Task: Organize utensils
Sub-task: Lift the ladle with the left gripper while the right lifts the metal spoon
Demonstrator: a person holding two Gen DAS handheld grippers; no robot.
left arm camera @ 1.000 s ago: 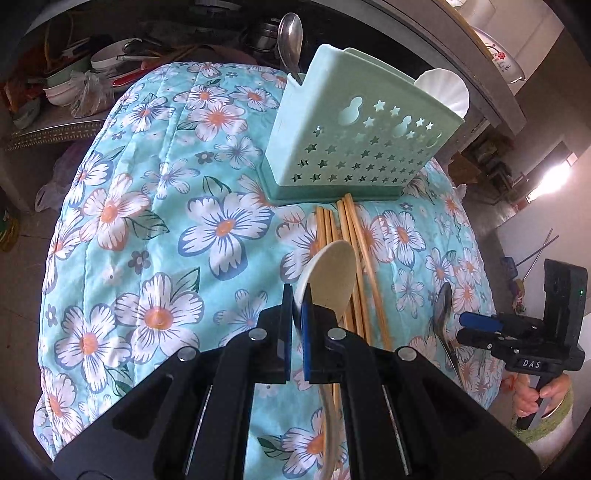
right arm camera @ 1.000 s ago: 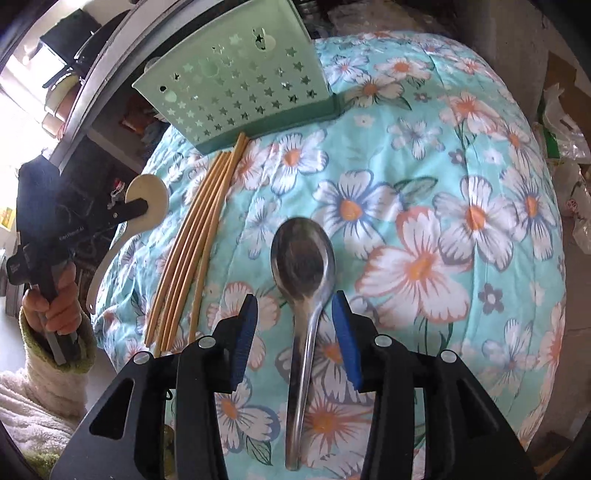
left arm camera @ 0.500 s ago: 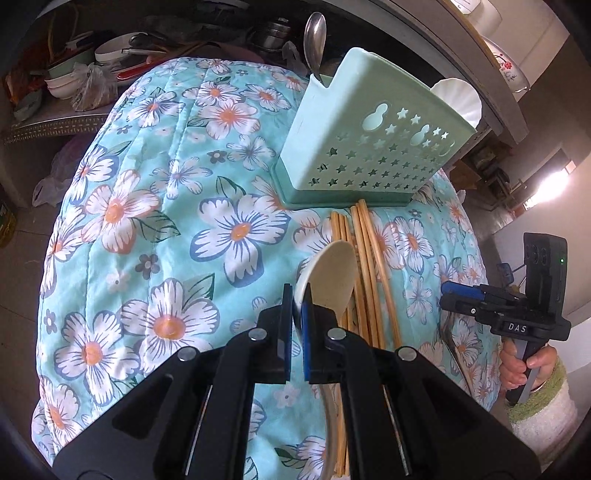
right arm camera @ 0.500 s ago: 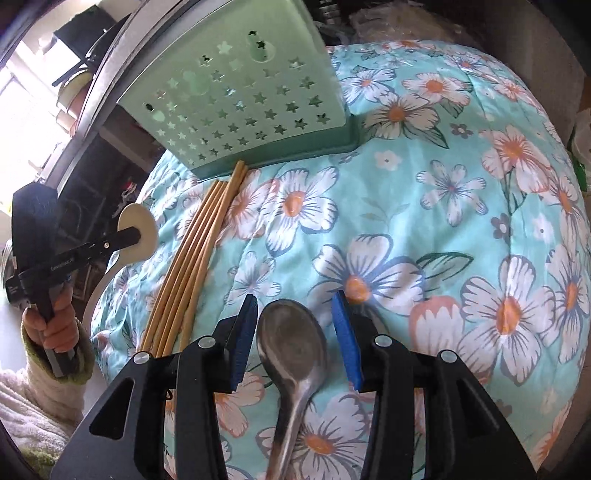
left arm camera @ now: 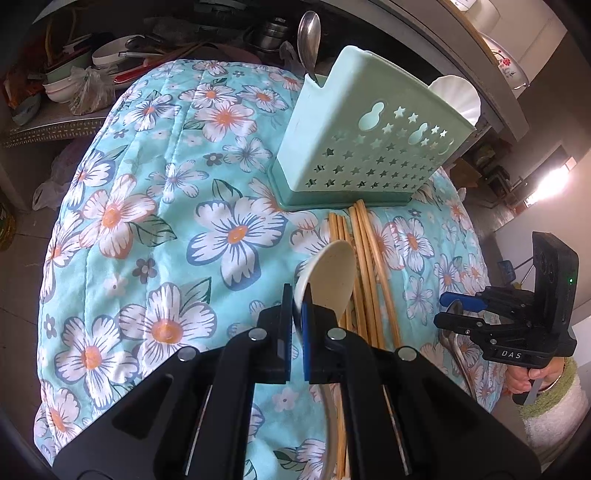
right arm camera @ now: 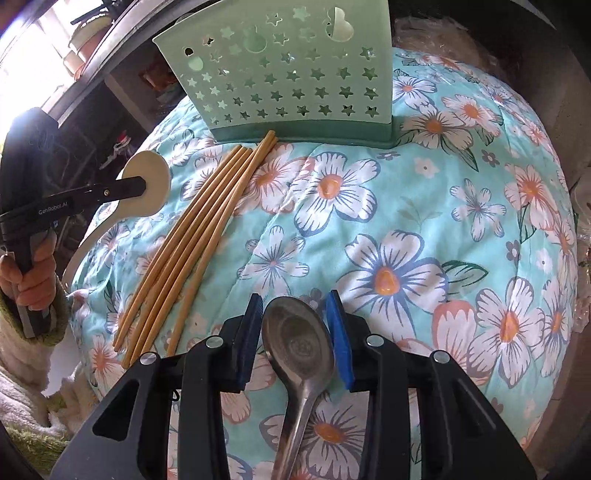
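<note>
My left gripper (left arm camera: pixel 295 295) is shut on the rim of a cream spoon (left arm camera: pixel 332 273) and holds it above the floral cloth; the right wrist view shows that gripper (right arm camera: pixel 136 186) and the spoon (right arm camera: pixel 151 173) at the left. My right gripper (right arm camera: pixel 295 317) points down over a metal spoon (right arm camera: pixel 299 343) lying on the cloth. Its jaws are closing, the spoon's bowl is between the blue pads, and a thin gap remains on the left side. Several wooden chopsticks (right arm camera: pixel 199 236) lie in front of the green star-punched holder (right arm camera: pixel 288 74).
The holder (left arm camera: pixel 369 147) has a metal spoon (left arm camera: pixel 308 29) and a white scalloped spoon (left arm camera: pixel 458 96) standing in it. The floral cloth (left arm camera: pixel 184 221) falls away at its edges. Cluttered shelves with bowls (left arm camera: pixel 74 74) stand behind. A person's hand (left arm camera: pixel 524 380) grips the right handle.
My right gripper slid forward along the metal spoon from handle to bowl, rolled a little, and its jaws narrowed. The left gripper kept the cream spoon almost still.
</note>
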